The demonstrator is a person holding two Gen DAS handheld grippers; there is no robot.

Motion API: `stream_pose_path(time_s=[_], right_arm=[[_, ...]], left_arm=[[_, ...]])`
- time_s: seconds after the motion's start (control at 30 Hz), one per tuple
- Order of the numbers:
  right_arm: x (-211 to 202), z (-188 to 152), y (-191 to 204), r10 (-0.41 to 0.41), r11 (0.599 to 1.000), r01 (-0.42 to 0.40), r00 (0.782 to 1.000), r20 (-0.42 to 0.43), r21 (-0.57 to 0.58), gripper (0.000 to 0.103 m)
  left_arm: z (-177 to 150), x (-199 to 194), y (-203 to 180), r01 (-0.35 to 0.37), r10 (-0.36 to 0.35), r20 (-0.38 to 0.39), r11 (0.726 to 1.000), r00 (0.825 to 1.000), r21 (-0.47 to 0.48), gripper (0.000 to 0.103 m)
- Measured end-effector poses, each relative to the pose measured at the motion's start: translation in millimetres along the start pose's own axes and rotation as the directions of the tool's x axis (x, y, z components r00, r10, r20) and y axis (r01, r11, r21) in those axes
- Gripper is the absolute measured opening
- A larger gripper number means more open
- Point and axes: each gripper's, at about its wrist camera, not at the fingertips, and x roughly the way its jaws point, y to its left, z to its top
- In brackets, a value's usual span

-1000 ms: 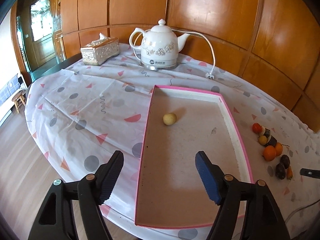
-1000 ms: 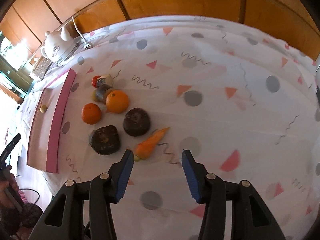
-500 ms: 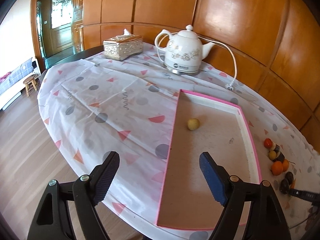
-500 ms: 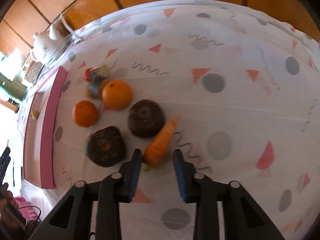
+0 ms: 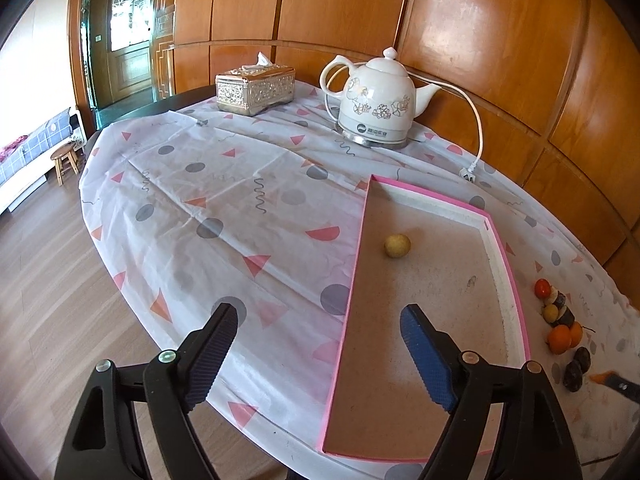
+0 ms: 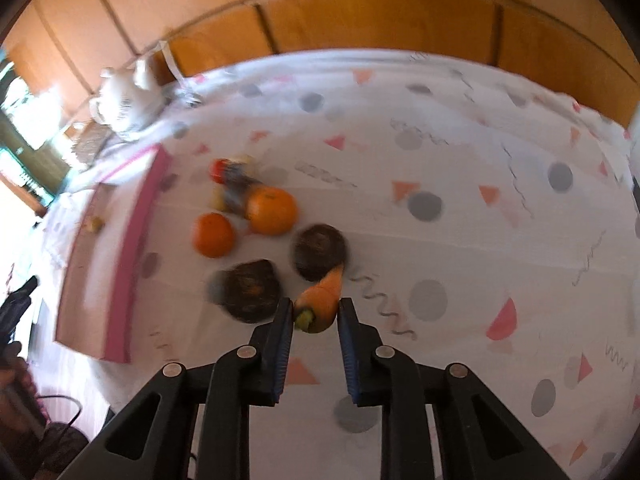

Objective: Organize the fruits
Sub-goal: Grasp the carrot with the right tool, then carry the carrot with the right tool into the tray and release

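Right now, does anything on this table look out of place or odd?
The carrot, held in the right gripper, is a vegetable among fruit. Also, the kettle's plug lies loose on the tablecloth, not connected to anything.

two oranges: one [image 6: 272, 210] behind, one [image 6: 213, 235] nearer the tray. two dark round fruits: one [image 6: 319, 246] touching the carrot's tip, one [image 6: 250, 290] nearer the camera. one carrot [image 6: 321, 301]. one small red fruit [image 6: 218, 170]. one small yellow fruit [image 5: 550, 313] in the heap, with a few more small pieces too blurred to count. one pale yellow fruit [image 5: 397, 245] inside the tray. one pink-rimmed tray [image 5: 510, 280]. one white kettle [image 5: 374, 108]. one silver tissue box [image 5: 255, 89]. one patterned tablecloth [image 5: 224, 200]. one wooden stool [image 5: 65, 159]. two grippers: the left gripper [image 5: 320, 342] and the right gripper [image 6: 315, 324].
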Motion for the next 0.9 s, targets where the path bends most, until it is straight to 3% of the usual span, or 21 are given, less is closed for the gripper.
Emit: stream_pose_path(time_s=[0.2, 0.4, 0.63, 0.9], right_arm=[[3, 11, 60, 0.122, 0.981, -0.123, 0.992, -0.015, -0.148, 0.021], [26, 15, 134, 0.201, 0.932, -0.219, 0.975, -0.091, -0.29, 0.021], [58, 28, 204, 0.221, 0.88, -0.262, 0.964, -0.148, -0.396, 0.021], [74, 41, 231, 0.226, 0.868, -0.271, 0.962, -0.154, -0.416, 0.02]], left_arm=[[-1, 1, 1, 0.003, -0.003, -0.004, 1.0, 1.0, 0.002, 0.085], [-3, 2, 4, 0.003, -0.003, -0.011, 1.0, 1.0, -0.007, 0.086], [-4, 4, 10, 0.003, -0.004, -0.021, 1.0, 1.0, -0.024, 0.086], [-4, 10, 17, -0.001, -0.001, -0.036, 0.999, 0.999, -0.048, 0.086]])
